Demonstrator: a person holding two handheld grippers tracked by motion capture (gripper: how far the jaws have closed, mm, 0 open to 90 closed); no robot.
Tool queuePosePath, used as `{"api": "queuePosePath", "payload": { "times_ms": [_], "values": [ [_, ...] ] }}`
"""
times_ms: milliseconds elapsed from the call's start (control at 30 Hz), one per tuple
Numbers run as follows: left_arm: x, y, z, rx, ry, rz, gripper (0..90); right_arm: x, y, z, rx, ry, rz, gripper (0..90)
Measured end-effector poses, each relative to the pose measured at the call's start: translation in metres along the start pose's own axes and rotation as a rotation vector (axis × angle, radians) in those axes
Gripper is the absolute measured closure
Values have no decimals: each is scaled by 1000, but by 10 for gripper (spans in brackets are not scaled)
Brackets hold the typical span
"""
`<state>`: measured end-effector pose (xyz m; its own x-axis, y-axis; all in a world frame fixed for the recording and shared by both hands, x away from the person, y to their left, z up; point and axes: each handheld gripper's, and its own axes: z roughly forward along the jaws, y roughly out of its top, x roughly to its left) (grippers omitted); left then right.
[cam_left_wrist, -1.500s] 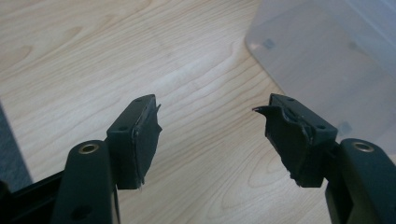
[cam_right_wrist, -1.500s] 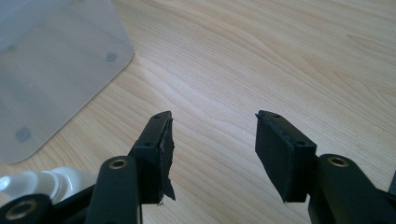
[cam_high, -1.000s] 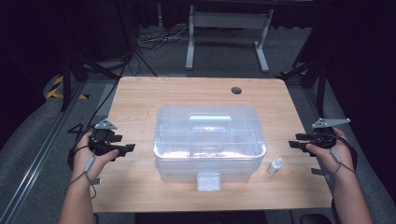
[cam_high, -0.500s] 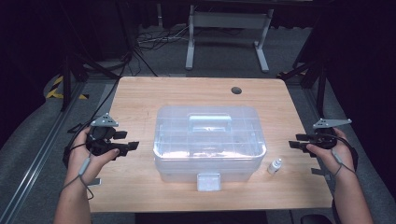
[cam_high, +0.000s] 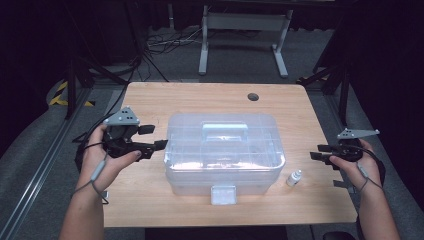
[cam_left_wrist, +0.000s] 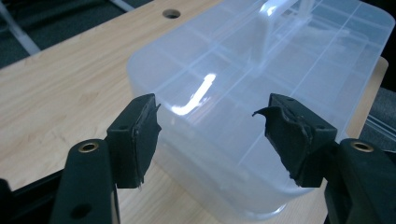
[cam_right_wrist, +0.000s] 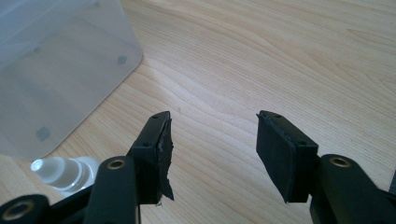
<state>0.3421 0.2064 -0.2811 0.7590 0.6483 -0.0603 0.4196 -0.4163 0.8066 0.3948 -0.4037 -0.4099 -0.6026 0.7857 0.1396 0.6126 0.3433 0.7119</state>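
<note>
A clear plastic storage box (cam_high: 222, 150) with a closed lid and a carry handle (cam_high: 224, 131) stands in the middle of the wooden table (cam_high: 200, 100). My left gripper (cam_high: 154, 137) hovers at the box's left end, raised above the table and open, with nothing between its pads. In the left gripper view the open left gripper (cam_left_wrist: 205, 112) looks at the box's (cam_left_wrist: 261, 93) lid corner, close ahead. A small white dropper bottle (cam_high: 294, 178) lies just right of the box. My right gripper (cam_high: 319, 152) is at the table's right edge, open and empty. The right gripper view has the bottle (cam_right_wrist: 65, 172) left of the right gripper (cam_right_wrist: 212, 116).
A round cable hole (cam_high: 253, 96) sits near the table's far edge. The box's front latch (cam_high: 223, 194) faces the near edge. Bare wood lies left, right and behind the box. Cables and a metal stand (cam_high: 242, 30) are on the floor beyond the table.
My left gripper has risen and moved right, up to the box's left end. The right gripper, the box and the bottle have stayed put.
</note>
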Motion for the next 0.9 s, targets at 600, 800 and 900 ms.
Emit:
{"api": "queuePosePath", "payload": {
  "times_ms": [600, 800, 900],
  "values": [
    [-34, 45, 65, -38, -84, 91, 307, 0, 0, -1, -27, 12, 15, 450],
    [-37, 49, 94, 26, -82, 107, 387, 1, 1, -1, -31, 12, 13, 450],
    [-38, 49, 100, 34, -79, 103, 406, 1, 1, 0, -31, 13, 11, 450]
  ]
}}
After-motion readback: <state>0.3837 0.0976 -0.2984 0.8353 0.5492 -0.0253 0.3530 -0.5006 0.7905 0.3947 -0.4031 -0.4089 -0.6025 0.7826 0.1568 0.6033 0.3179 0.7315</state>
